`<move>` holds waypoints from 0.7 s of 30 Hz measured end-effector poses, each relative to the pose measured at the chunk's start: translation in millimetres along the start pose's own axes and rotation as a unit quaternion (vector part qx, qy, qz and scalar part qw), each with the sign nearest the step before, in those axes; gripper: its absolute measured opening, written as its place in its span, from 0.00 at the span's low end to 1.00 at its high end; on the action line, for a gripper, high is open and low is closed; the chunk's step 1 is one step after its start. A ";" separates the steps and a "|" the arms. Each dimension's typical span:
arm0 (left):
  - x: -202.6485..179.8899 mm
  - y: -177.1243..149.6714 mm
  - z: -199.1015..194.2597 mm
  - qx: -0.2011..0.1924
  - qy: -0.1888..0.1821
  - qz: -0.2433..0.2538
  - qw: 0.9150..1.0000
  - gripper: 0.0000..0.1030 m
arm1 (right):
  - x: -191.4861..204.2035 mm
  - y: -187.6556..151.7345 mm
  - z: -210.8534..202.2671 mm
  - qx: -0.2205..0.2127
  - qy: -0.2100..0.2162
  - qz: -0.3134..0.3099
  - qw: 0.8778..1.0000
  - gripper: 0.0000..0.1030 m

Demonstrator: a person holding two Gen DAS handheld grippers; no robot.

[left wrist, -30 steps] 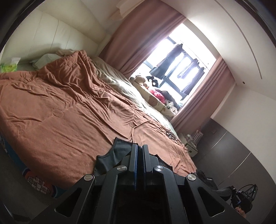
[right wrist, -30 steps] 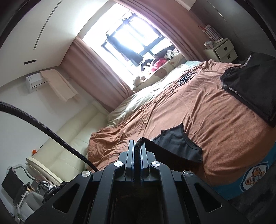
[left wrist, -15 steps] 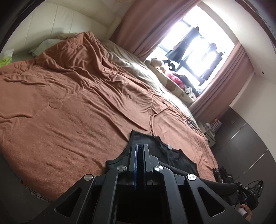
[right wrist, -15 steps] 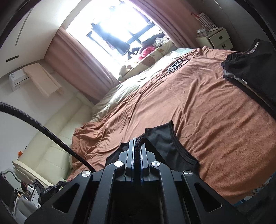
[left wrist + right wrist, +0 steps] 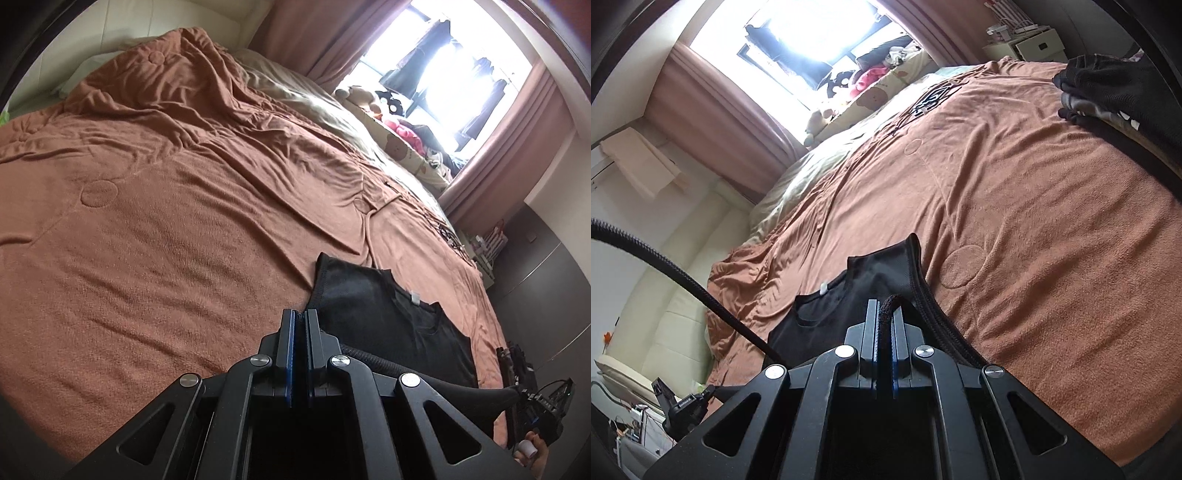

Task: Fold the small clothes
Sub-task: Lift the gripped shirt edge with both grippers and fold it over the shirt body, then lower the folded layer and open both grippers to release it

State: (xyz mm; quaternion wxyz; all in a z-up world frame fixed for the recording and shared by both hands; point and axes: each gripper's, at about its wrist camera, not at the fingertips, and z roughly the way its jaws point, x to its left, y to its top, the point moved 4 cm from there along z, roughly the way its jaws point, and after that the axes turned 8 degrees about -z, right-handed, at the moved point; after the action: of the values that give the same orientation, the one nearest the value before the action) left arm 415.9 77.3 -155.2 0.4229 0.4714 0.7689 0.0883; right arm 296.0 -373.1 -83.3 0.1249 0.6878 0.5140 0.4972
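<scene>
A small black sleeveless top lies spread on the brown blanket, neck opening and white label facing up. My left gripper is shut at the top's near left corner, and the fabric edge runs right into its closed fingers. In the right wrist view the same black top stretches away over the blanket. My right gripper is shut on its thick black hem, which bulges up between the fingers. The part of the top under both grippers is hidden.
A pile of dark folded clothes sits at the blanket's far right. Plush toys and a pillow line the window side. A black cable crosses at left. A hand holding the other gripper shows at lower right. A white nightstand stands beyond the bed.
Both grippers have come down and forward over the bed. The black top, hanging bunched a second ago, now lies spread flat on the blanket.
</scene>
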 end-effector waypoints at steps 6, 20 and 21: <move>5.9 0.1 31.6 0.023 0.015 -0.005 1.000 0.05 | -1.6 -0.1 22.5 0.022 -0.017 0.004 1.000 0.01; -10.0 -12.8 25.4 0.054 0.055 0.102 0.992 0.66 | 42.2 2.4 4.1 0.057 -0.057 -0.091 0.993 0.68; -10.4 -15.1 25.8 0.062 0.058 0.112 0.990 0.66 | 43.3 1.7 1.1 0.065 -0.068 -0.101 0.990 0.68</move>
State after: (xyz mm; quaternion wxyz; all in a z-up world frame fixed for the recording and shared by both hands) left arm 427.1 54.1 -173.6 0.3351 0.5735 0.7386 0.1147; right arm 296.9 -337.5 -58.6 0.1642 0.6711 0.6026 0.3995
